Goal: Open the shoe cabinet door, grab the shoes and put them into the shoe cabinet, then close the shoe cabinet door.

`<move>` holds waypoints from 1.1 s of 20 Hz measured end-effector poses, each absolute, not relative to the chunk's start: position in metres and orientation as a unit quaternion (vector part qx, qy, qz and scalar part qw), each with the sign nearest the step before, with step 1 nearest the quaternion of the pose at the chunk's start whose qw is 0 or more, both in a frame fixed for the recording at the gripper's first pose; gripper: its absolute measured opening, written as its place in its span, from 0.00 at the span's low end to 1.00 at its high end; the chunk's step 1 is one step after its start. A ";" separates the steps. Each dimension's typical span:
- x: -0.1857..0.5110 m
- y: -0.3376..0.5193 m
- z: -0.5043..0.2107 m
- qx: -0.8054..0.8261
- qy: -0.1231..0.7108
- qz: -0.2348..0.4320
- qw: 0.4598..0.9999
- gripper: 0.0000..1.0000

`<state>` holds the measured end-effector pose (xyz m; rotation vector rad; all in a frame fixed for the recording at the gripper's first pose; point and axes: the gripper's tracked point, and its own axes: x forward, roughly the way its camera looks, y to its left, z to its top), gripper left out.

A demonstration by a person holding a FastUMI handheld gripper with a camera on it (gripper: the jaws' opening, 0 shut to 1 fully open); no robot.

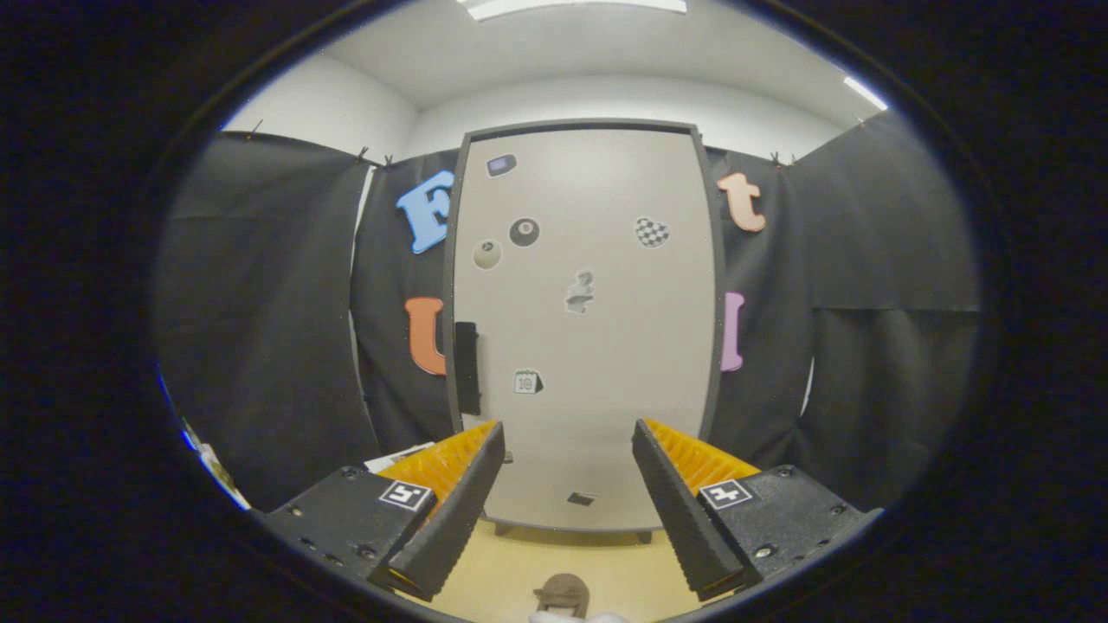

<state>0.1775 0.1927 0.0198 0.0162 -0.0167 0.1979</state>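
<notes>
- My claw (567, 450) is spread wide, its 2 fingers well apart, and nothing sits between them or touches either one.
- The left finger (459, 502) and the right finger (679, 502) each show a black ribbed inner pad and an orange ribbed back; each finger's black base carries a small square black-and-white marker.
- Straight ahead, beyond the fingertips, stands the shoe cabinet (584, 329), and its pale grey door (606, 381) with a dark frame is shut.
- A black handle (467, 368) runs upright along the door's left edge, above and just beyond my left fingertip.
- Several stickers (524, 232) dot the door, among them 2 round ball shapes, a checkered heart and a small calendar shape.
- The cabinet stands on short feet on a yellowish floor (519, 567).
- On that floor, low between my fingers and nearer to me than the cabinet, lies a brown shoe (563, 593) with something white just below it; I cannot tell what the white part is.
- Something white and flat (398, 457) peeks out behind my left finger, too hidden to tell.
</notes>
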 end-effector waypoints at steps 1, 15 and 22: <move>0.190 0.209 0.020 0.011 -0.005 0.109 0.994 0.98; 0.341 0.331 0.020 0.027 0.022 0.131 0.991 0.69; 0.354 0.335 0.010 0.032 0.037 0.092 0.995 0.46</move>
